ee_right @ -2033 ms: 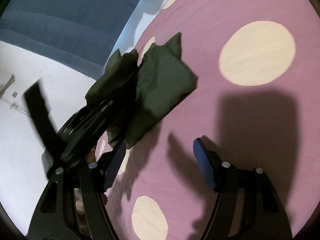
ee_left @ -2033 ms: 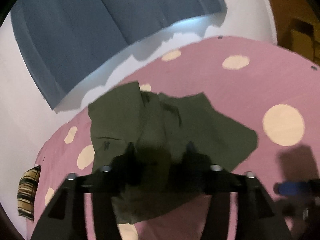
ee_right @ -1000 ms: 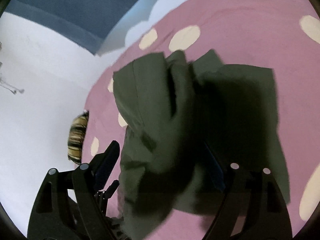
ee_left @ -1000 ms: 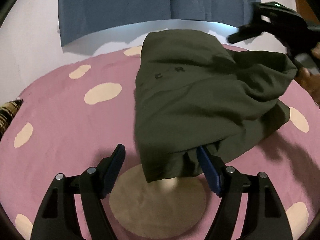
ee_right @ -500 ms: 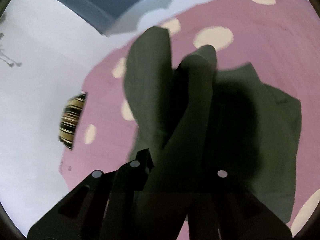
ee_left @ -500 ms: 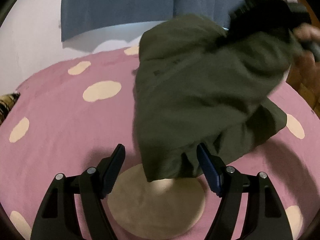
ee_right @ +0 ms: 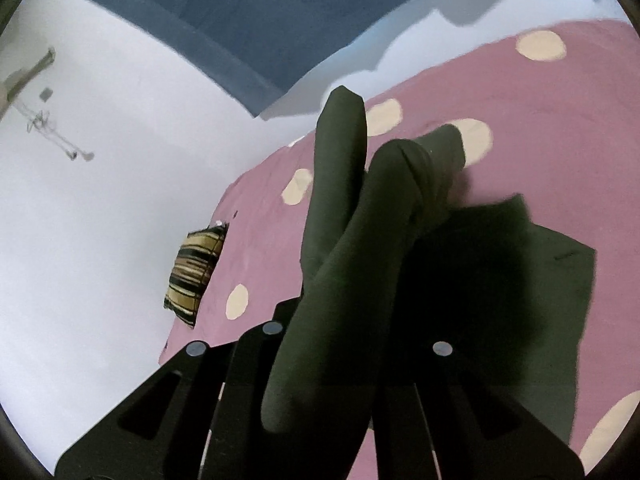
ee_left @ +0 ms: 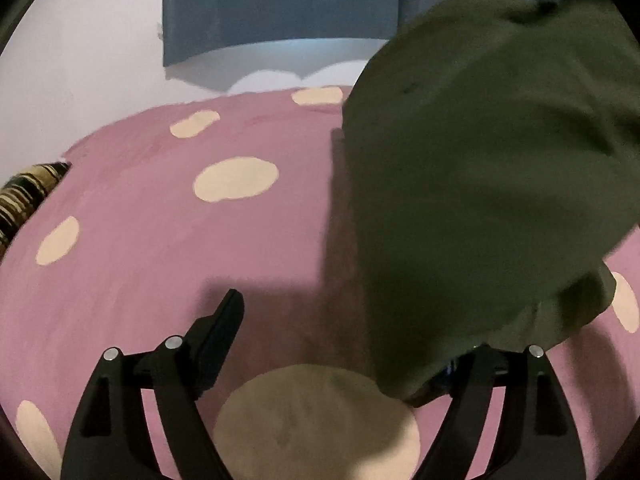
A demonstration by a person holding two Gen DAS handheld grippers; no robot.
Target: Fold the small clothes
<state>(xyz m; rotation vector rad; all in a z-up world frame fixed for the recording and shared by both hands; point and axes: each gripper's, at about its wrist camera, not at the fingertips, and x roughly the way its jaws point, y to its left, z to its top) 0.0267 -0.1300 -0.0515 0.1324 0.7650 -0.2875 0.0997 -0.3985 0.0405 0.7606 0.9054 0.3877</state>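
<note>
An olive green garment (ee_left: pixel 472 176) hangs lifted over a pink bedspread with cream dots (ee_left: pixel 168 240). In the left wrist view it fills the right side and drapes over my left gripper's right finger. My left gripper (ee_left: pixel 340 344) is open and holds nothing. In the right wrist view my right gripper (ee_right: pixel 352 344) is shut on a bunched fold of the garment (ee_right: pixel 352 240), which rises between the fingers, while the rest lies on the bedspread (ee_right: pixel 520 128) at right.
A striped cushion (ee_right: pixel 196 272) lies at the bed's left edge; it also shows in the left wrist view (ee_left: pixel 24 188). A white wall (ee_right: pixel 100 200) and a blue curtain (ee_left: pixel 280 8) stand behind the bed.
My right gripper has closed on the garment and lifted it up and to the right. My left gripper stays open while the cloth swings over its right finger.
</note>
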